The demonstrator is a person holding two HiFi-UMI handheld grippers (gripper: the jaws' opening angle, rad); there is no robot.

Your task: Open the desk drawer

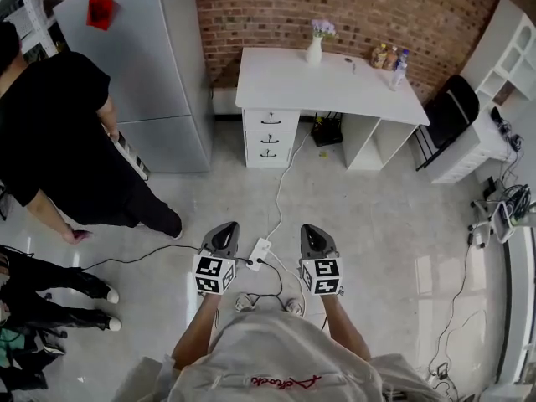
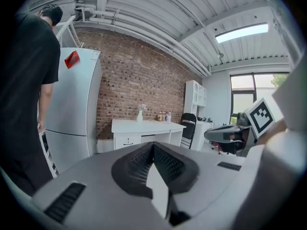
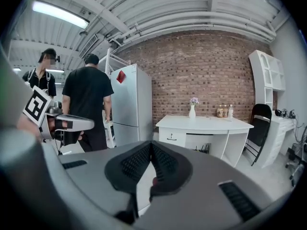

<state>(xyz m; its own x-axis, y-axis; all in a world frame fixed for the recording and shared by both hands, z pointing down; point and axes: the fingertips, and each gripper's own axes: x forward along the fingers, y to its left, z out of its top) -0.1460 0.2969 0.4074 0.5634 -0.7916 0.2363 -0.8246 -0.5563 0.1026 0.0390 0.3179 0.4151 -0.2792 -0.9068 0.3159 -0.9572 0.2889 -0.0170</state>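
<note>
**Drawers straight ahead, well off; both claws empty**

Nearest: the left claw (image 1: pixel 224 228) and right claw (image 1: pixel 316 231) sit side by side low in the head view. Both noses are tipped slightly down and aimed at the far wall. Each has its jaws pressed together with nothing between them (each claw's own view shows the ribbed pads meeting at the tip). A power strip (image 1: pixel 260 252) lies on the floor between the two, and its cable (image 1: pixel 280 182) runs away toward the wall.

Mid-distance: mostly bare floor. A person in black (image 1: pixel 59 132) stands off to the left beside a fridge (image 1: pixel 138 65), not in the path.

Far: a white worktop (image 1: pixel 335 86) stands against the brick wall with a vase (image 1: pixel 314 50) on top. A stack of three drawers (image 1: pixel 270 137) sits under its left end. The fronts face the claws and all look flush shut. Each front has a small dark handle whose long axis runs side to side.

Key relation: the stack lies dead ahead, about on the midline between the two claws and well apart from both. Neither claw is clearly nearer, so either could take it.

My read is that the task has not started. The next move needs an approach across the floor. One claw then has to spread and close over a handle across its length, and the pull comes straight back toward the person. The task doesn't say which drawer.
</note>
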